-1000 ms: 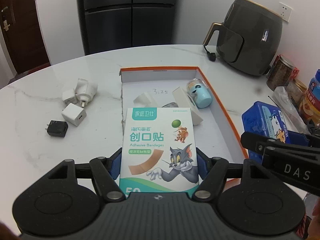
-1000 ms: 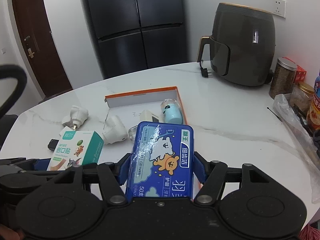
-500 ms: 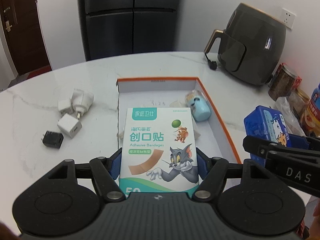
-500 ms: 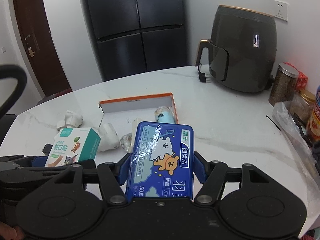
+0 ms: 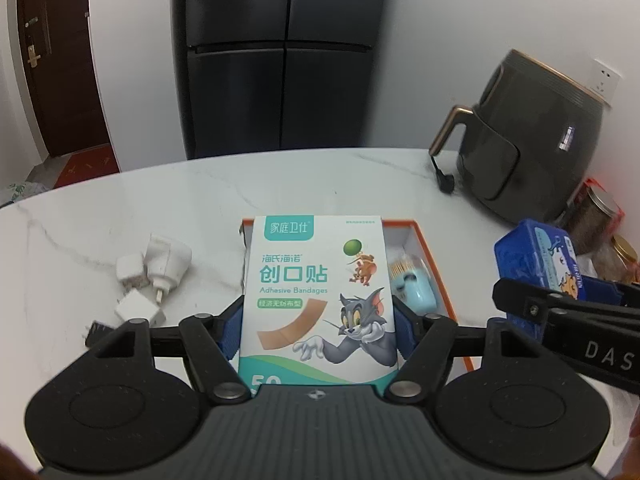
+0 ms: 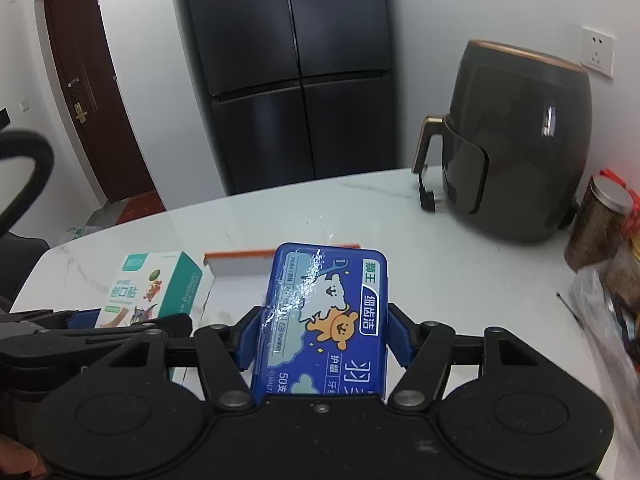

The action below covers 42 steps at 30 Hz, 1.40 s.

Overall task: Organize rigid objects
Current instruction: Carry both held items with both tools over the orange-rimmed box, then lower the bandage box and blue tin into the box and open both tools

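Observation:
My left gripper [image 5: 318, 332] is shut on a white and teal adhesive bandage box [image 5: 316, 280] and holds it above the near end of an orange-rimmed white box [image 5: 436, 264] on the marble table. My right gripper [image 6: 320, 340] is shut on a blue floss-pick case [image 6: 324, 312] and holds it above the table to the right of the orange-rimmed box [image 6: 236, 258]. The bandage box [image 6: 148, 288] shows in the right wrist view, the blue case [image 5: 536, 256] in the left wrist view. A light blue toothpick holder [image 5: 412, 288] lies inside the box.
Several white plug adapters [image 5: 156, 268] and a black one [image 5: 96, 330] lie on the table at left. A dark air fryer [image 5: 532, 148] stands at the back right, with jars [image 6: 604, 224] and a plastic bag beside it. A black fridge [image 6: 288, 68] stands behind the table.
Both grippers have risen and pulled back with their loads. The orange-rimmed box and the adapters now sit lower and farther off, largely hidden behind the held boxes.

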### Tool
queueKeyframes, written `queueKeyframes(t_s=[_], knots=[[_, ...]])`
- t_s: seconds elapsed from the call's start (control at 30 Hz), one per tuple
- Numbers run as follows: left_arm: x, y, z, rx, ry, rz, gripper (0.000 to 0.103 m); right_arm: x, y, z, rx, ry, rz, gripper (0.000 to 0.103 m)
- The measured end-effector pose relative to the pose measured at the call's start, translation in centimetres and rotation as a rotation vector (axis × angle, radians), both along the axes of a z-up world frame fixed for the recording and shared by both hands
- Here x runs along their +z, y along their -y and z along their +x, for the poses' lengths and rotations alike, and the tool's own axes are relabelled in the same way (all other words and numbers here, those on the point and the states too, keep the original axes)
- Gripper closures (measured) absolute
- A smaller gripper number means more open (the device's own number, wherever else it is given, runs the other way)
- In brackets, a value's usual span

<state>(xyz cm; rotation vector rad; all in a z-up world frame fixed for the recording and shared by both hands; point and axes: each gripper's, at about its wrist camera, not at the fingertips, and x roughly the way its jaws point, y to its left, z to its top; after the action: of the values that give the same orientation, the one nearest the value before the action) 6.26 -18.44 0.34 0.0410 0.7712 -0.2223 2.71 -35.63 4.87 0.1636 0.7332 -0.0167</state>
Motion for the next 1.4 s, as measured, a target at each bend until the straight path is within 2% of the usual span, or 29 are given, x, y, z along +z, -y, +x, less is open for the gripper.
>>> queueKeyframes(t_s=[0.23,0.47,0.67,0.77,1.13,1.3,1.4], knots=[[-0.1,0.6,3.4,0.030,-0.012,-0.004,0.032,0.4,0.5,4.2,0.020,0.007,0.009,0.027],[-0.9,0.3,5.4,0.056,-0.046,-0.013,0.032,-0.5,0.8,7.0,0.036,-0.009,0.016,0.027],[-2.6,0.1,7.2,0.060,-0.098,-0.002,0.032,-2.3,0.4,8.7,0.057,-0.049,0.018,0.027],[-3.2,-0.2,7.8,0.056,-0.112,-0.003,0.038,-3.3,0.1,9.6,0.069,-0.070,0.017,0.027],[-5.1,-1.3,9.7,0.048,-0.155,-0.044,0.039,-7.0,-0.8,13.5,0.101,-0.121,-0.021,0.026],[-5.1,-2.3,9.8,0.063,-0.166,-0.048,0.037,-7.5,-1.0,13.6,0.093,-0.119,-0.052,0.024],[-4.7,-3.0,9.3,0.074,-0.159,-0.055,0.031,-6.9,-1.0,12.5,0.079,-0.101,-0.052,0.023]])
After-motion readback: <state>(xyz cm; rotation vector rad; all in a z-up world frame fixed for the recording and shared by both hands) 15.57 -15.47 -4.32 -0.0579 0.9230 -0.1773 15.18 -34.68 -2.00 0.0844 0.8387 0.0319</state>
